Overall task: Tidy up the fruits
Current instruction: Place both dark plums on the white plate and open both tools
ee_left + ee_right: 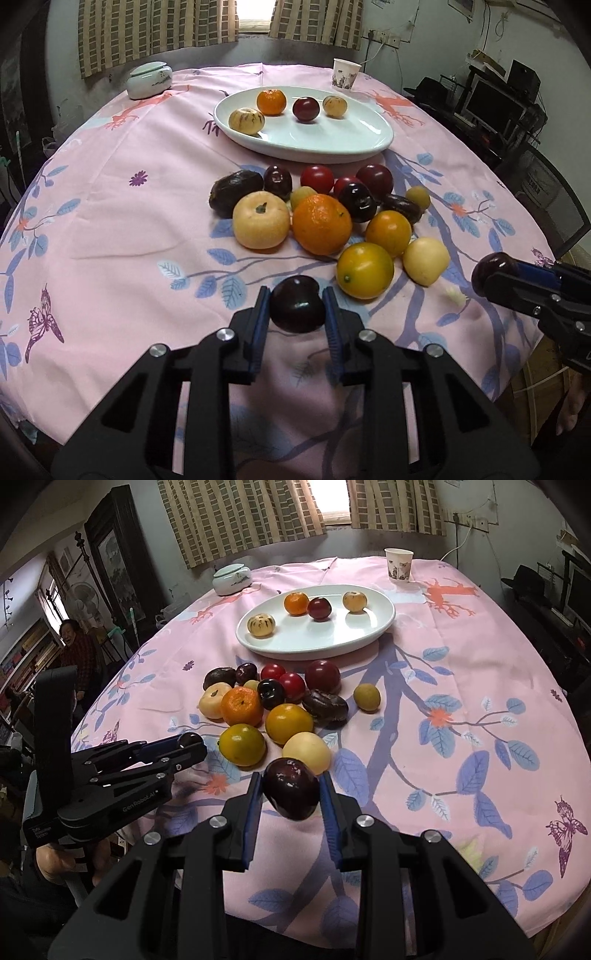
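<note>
Above the pink cloth, left gripper (297, 308) clamps a dark plum (297, 309) stem-dimple up; right gripper (290, 788) clamps another plum (291, 788), long axis tilted.

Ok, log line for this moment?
left hand-held gripper: holds dark plum | right hand-held gripper: holds dark-red plum | plate: four fruits

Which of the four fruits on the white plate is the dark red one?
The dark red plum on the white plate, sitting between the orange mandarin and a pale yellowish fruit; the fourth, the striped pale fruit, is also yellowish.
</note>
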### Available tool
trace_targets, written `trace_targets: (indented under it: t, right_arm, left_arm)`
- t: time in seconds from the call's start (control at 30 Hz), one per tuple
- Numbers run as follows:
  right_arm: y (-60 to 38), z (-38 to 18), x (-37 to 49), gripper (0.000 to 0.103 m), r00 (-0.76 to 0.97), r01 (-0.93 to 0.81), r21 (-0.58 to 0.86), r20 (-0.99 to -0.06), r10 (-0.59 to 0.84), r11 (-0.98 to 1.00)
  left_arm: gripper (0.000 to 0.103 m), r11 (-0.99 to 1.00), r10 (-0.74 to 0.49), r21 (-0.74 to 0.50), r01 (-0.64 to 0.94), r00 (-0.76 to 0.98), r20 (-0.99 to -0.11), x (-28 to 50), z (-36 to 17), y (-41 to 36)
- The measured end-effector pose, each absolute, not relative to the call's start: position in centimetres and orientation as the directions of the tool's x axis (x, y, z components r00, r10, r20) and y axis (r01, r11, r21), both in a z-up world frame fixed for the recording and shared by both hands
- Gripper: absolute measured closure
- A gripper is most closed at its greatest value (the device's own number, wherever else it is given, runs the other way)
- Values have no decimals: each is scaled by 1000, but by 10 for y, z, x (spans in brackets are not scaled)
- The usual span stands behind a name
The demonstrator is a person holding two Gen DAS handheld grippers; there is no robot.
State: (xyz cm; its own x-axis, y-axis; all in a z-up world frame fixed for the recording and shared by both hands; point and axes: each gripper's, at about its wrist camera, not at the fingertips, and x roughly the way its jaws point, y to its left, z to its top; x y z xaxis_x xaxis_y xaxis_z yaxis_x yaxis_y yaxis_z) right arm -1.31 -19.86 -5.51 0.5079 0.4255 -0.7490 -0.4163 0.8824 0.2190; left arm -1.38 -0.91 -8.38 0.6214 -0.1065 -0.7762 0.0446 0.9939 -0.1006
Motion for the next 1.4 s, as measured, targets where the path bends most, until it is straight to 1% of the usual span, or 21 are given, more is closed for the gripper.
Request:
trace_targets:
  t: [0.33, 0.4, 0.57, 0.67, 0.73, 0.9, 0.97, 1.1, 1.23, 1.4]
  right_arm:
    - [-190, -55, -11, 72, 494, -436, 222, -751, 438, 872]
    - [-189, -53, -5, 72, 493, -440, 225, -749, 443, 869]
    - [-190, -51, 13, 72, 497, -432, 237, -743, 449, 870]
    - [-186, -42, 33, 72, 497, -446, 216, -747, 442, 868]
    - [-180, -31, 53, 72, 513, -469, 173, -744, 427, 866]
    - [-157, -10, 129, 72, 530, -510, 124, -734, 424, 851]
    - [-145, -7, 168, 72, 535, -505, 113, -737, 413, 856]
    - [-120, -15, 240, 72, 547, -503, 79, -742, 387, 861]
    - [-109, -32, 294, 72, 480, -487, 144, -780, 401, 862]
    - [-107, -48, 321, 72, 442, -473, 175, -801, 404, 864]
  left_arm:
    - [74, 989, -141, -133, 61, 634, -760, -19, -69, -3]
    - [74, 986, -162, -151, 72, 630, -760, -15, -63, 0]
    - [74, 984, -169, -161, 70, 636, -753, 6, -46, 6]
    - [74, 988, -151, -132, 78, 642, -752, 33, -30, 8]
    - [74, 991, -134, -103, 85, 647, -751, 60, -18, 10]
    - [74, 994, -101, -96, 41, 631, -769, 156, -2, 28]
    - [74, 997, -60, -74, 3, 624, -779, 193, -6, 33]
    - [74, 994, -63, -104, -39, 571, -819, 250, -25, 43]
    - [74, 990, -77, -126, -57, 535, -841, 279, -43, 49]
    - [74, 991, -85, -127, -48, 512, -855, 293, -56, 48]
